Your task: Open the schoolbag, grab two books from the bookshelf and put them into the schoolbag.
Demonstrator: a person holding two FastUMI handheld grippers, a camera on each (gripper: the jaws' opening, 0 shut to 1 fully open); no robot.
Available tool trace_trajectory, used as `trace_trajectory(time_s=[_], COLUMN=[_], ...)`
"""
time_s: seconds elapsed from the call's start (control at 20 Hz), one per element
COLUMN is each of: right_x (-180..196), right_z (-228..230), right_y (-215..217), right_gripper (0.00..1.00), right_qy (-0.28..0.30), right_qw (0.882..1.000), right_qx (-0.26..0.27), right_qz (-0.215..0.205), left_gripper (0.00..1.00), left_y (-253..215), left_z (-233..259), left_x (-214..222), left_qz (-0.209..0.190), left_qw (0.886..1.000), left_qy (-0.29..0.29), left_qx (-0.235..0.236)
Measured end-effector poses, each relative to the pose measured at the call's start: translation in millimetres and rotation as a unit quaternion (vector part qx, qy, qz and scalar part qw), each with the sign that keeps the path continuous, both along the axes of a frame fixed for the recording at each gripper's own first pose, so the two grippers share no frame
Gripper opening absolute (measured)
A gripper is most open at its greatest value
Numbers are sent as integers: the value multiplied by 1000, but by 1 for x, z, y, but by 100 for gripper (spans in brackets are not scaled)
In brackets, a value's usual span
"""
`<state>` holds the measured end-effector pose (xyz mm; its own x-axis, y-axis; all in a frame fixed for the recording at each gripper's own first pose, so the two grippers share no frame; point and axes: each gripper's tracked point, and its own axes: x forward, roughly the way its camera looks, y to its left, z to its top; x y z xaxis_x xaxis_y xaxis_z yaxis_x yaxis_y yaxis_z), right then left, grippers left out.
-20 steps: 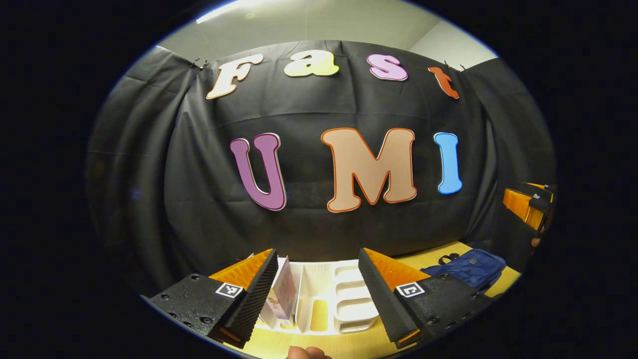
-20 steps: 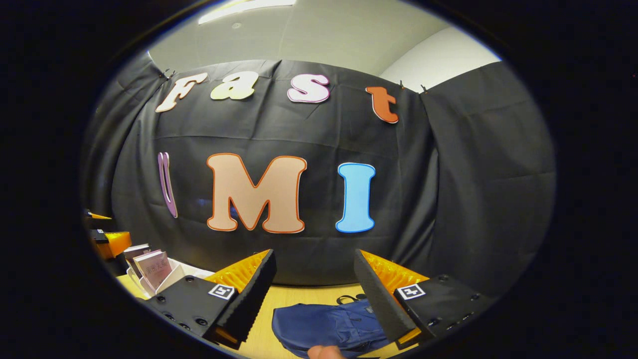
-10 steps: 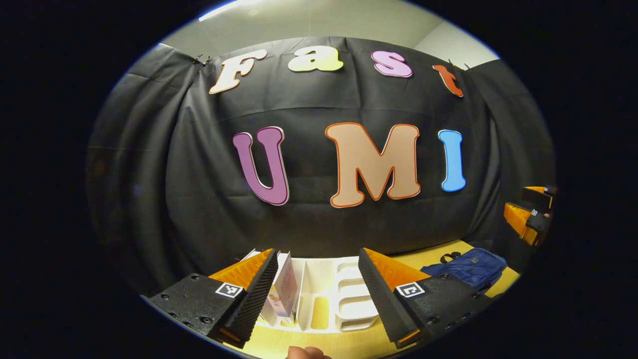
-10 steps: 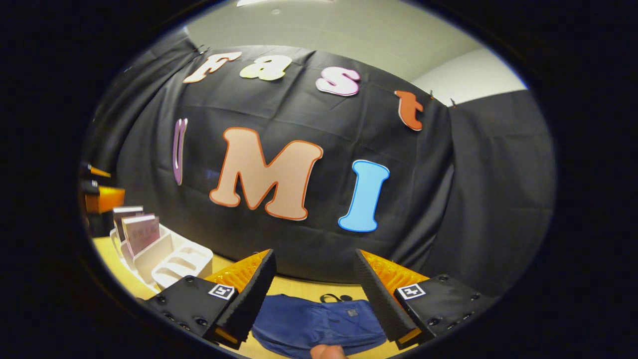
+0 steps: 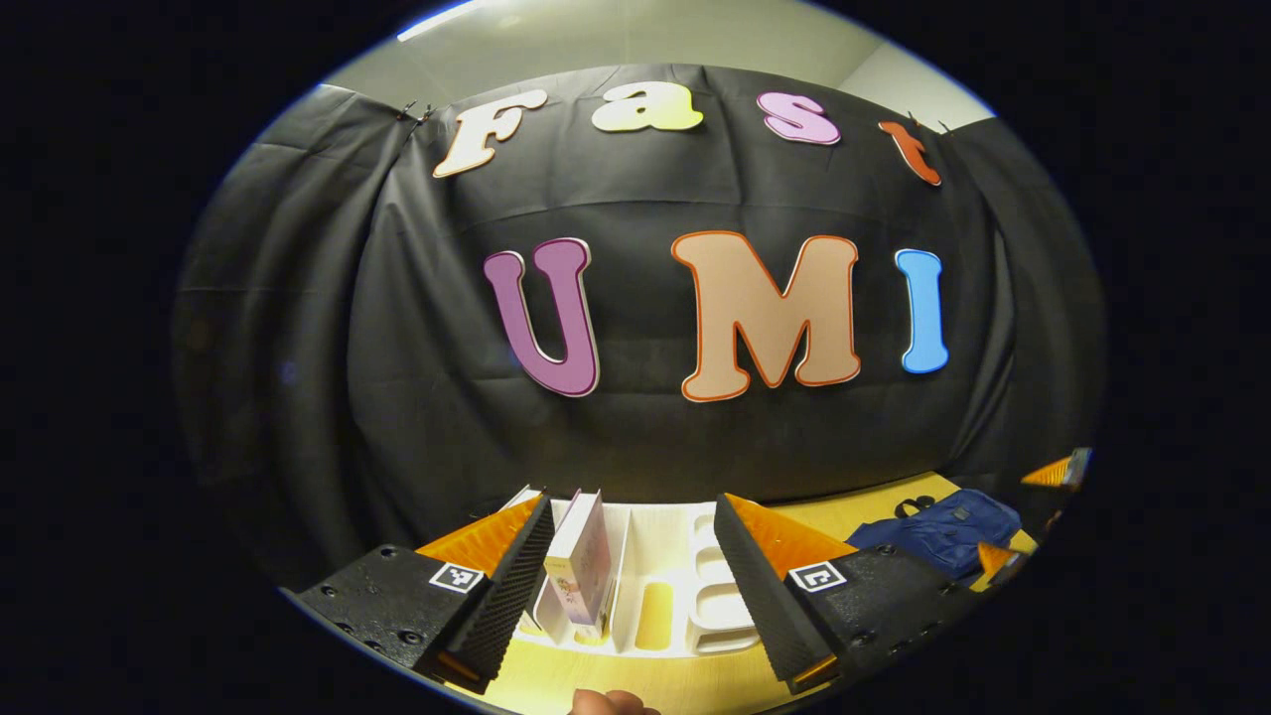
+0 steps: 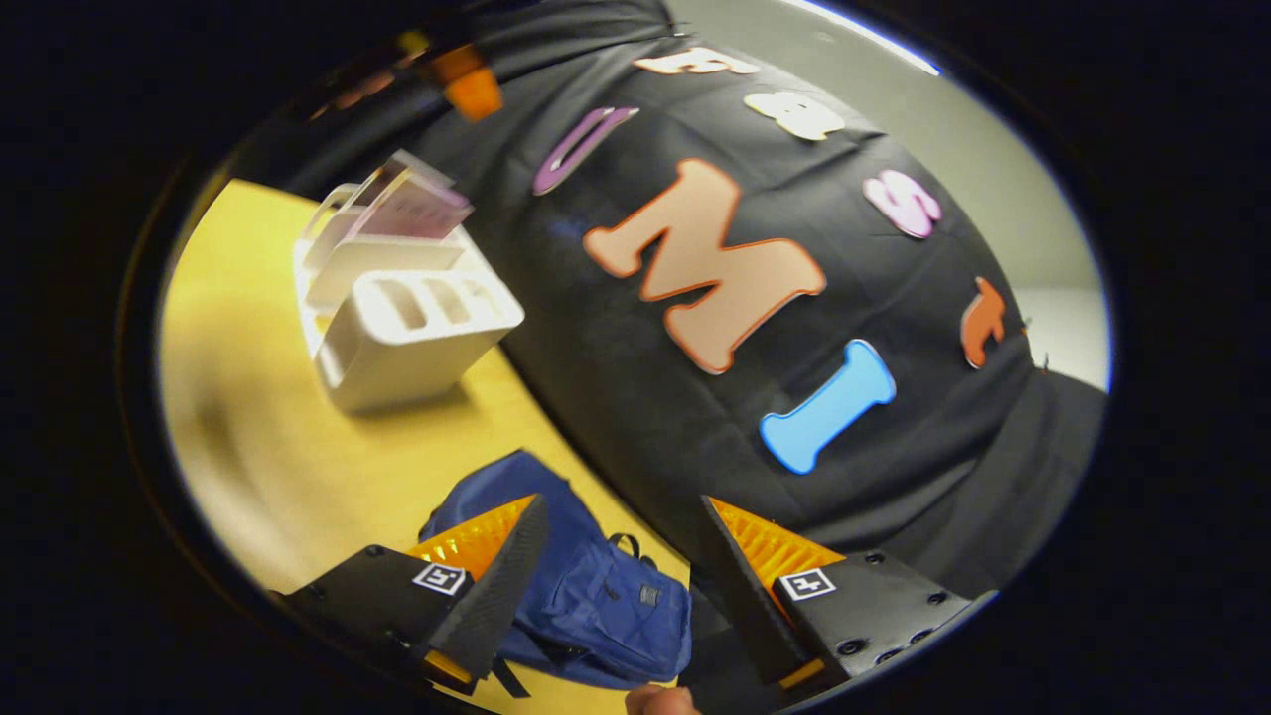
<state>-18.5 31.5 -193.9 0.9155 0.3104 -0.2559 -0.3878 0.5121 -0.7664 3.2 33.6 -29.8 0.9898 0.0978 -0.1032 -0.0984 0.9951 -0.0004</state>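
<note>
Schoolbag (image 5: 943, 526) flat on bench (image 5: 854, 511) at far right in left gripper view, near white bookshelf (image 5: 685, 586) holding upright book (image 5: 586, 561). Left tongs (image 5: 635, 586) released, spread before bookshelf, gripping nothing.

Right gripper view tilted: schoolbag (image 6: 596, 596) just beyond right tongs (image 6: 621, 586), released and empty. Bookshelf (image 6: 397, 318) with books (image 6: 412, 209) well apart on bench (image 6: 268, 447).

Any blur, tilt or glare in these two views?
Left gripper view: level and sharp; books and bookshelf crisp, fisheye bowing the wall, ceiling light strip bright at top. Right gripper view: rolled hard sideways, motion-smeared on the table and bookshelf; schoolbag fairly clear; soft shadow beside the bookshelf.
</note>
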Motion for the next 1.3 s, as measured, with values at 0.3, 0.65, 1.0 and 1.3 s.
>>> trace_trajectory(time_s=[0.3, 0.65, 1.0, 1.3], right_x=[13, 38, 42, 52], right_z=[-105, -167, -189, -196], right_y=[-5, -1, 21, 16], right_gripper=[88, 98, 77, 23], right_qy=[71, 94, 123, 159], right_qw=[988, 970, 958, 956], right_qx=[-128, -212, -235, -235], right_qz=[45, 74, 112, 75], left_gripper=[95, 96, 95, 95], left_y=[12, 19, 22, 22], left_z=[-3, -11, -17, -16], left_x=[-5, -12, -15, -16], left_qz=[19, 39, 49, 48], left_qw=[1000, 999, 998, 998], left_qy=[3, 17, 27, 21], left_qx=[-6, -14, -33, -35])
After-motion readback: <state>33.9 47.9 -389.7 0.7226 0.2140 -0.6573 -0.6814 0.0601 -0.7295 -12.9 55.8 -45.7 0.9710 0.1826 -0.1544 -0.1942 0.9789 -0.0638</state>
